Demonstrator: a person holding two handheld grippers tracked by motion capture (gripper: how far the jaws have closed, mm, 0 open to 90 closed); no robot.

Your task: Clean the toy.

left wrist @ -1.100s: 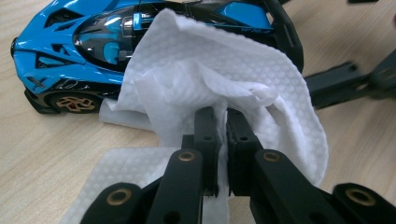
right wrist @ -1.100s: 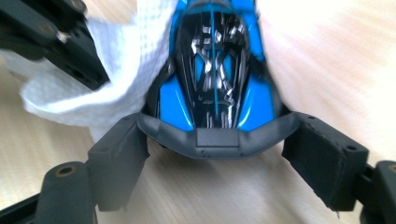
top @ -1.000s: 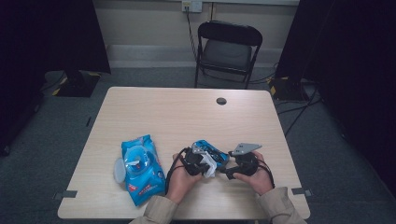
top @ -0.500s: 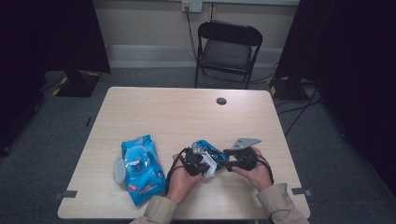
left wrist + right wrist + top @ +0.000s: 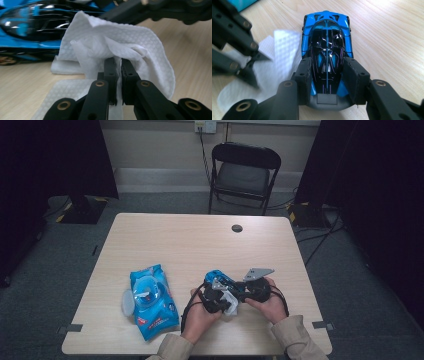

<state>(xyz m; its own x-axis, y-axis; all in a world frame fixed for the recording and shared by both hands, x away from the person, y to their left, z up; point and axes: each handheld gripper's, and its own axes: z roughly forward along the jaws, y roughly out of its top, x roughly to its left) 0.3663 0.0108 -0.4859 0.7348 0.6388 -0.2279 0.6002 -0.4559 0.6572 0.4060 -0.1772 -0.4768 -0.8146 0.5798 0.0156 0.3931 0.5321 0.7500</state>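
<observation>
A blue and black toy car stands on the table near the front edge. My right gripper has the car's rear between its jaws. They have just been closing, and the pads now sit against both sides of the car. My left gripper is shut on a crumpled white wipe, held just beside the car. In the high view the two grippers meet, the left beside the right, with the wipe hanging between them.
A blue pack of wipes lies at the front left of the wooden table, its lid flipped open. A black round cap sits in the table's far middle. Behind the table stands a folding chair.
The right hand has shifted slightly left, closer to the car and the left gripper. The left hand and the wipe have stayed put.
</observation>
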